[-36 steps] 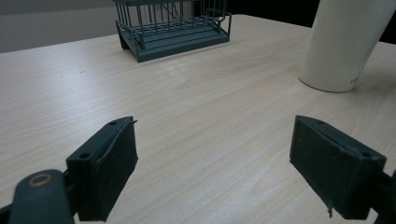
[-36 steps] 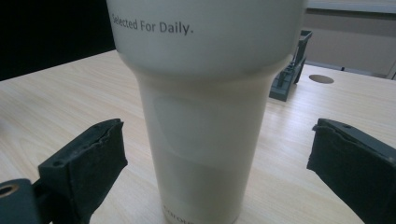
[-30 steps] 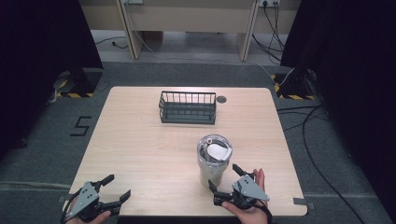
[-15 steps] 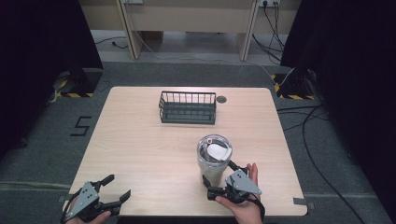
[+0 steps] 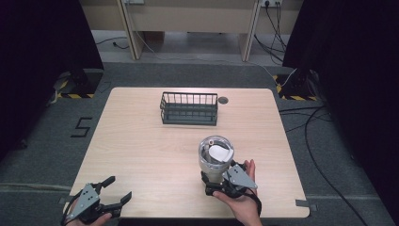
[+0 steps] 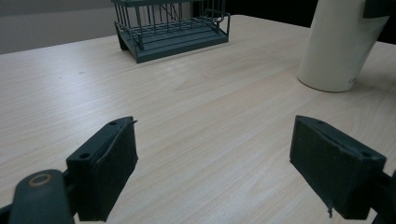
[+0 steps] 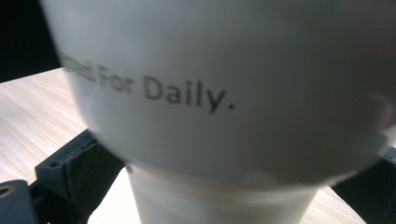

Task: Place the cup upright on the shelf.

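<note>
Right gripper (image 5: 221, 181) has slid forward, so its spread jaws now flank the tall white tumbler (image 5: 215, 159); left gripper (image 5: 112, 192) hasn't budged, jaws open.

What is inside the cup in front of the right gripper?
From above, the cup holds something pale, lying against its inner wall; what it is cannot be told. The cup's bottom is hidden beneath it.

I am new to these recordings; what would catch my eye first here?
The tall white tumbler with a metal-lined inside stands near the table's front edge, with the right gripper at its base, jaws on either side. Behind it, a dark wire basket sits near the far edge. The left gripper waits open at the front left corner.
</note>
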